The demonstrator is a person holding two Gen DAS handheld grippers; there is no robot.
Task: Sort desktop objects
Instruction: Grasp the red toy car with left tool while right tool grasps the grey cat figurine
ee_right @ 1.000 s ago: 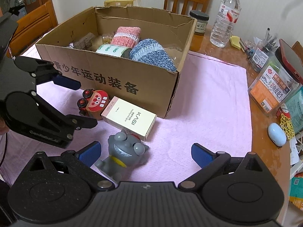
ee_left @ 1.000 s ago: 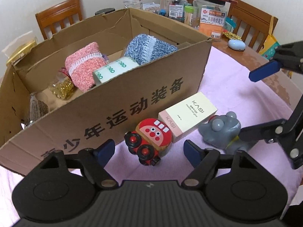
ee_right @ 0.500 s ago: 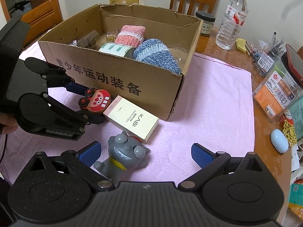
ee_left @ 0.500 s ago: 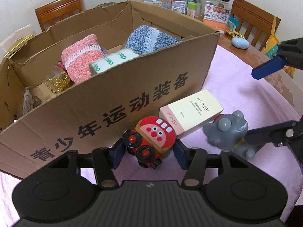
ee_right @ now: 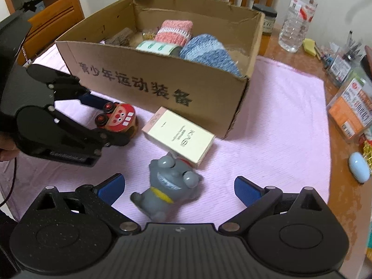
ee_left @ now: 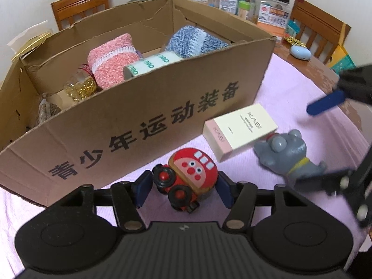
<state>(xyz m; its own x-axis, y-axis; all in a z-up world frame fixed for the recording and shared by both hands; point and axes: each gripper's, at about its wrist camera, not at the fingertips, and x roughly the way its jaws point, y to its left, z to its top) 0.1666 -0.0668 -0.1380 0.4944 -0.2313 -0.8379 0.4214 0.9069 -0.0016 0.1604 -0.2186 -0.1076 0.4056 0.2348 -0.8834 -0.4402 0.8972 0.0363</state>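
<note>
A red toy train (ee_left: 188, 176) sits on the pink cloth in front of the cardboard box (ee_left: 144, 125). My left gripper (ee_left: 183, 190) has the train between its blue pads, which touch both its sides while the jaws are opening slightly. In the right wrist view the left gripper (ee_right: 109, 121) holds the red toy train (ee_right: 121, 118), tilted. A cream KASI box (ee_right: 181, 137) lies beside it. A grey toy animal (ee_right: 167, 186) lies on its back between the wide-open fingers of my right gripper (ee_right: 179, 188), untouched.
The cardboard box holds a pink knit roll (ee_left: 111, 58), a blue knit roll (ee_left: 195, 41), a green-and-white tube (ee_left: 153, 65) and a jar of gold bits (ee_left: 81, 88). A water bottle (ee_right: 297, 16), stationery jars (ee_right: 348, 102), a pale blue mouse (ee_right: 359, 169) and chairs ring the table.
The left jaws have closed from wide open onto the red toy train, which now sits tilted. The right gripper has come lower over the grey toy animal.
</note>
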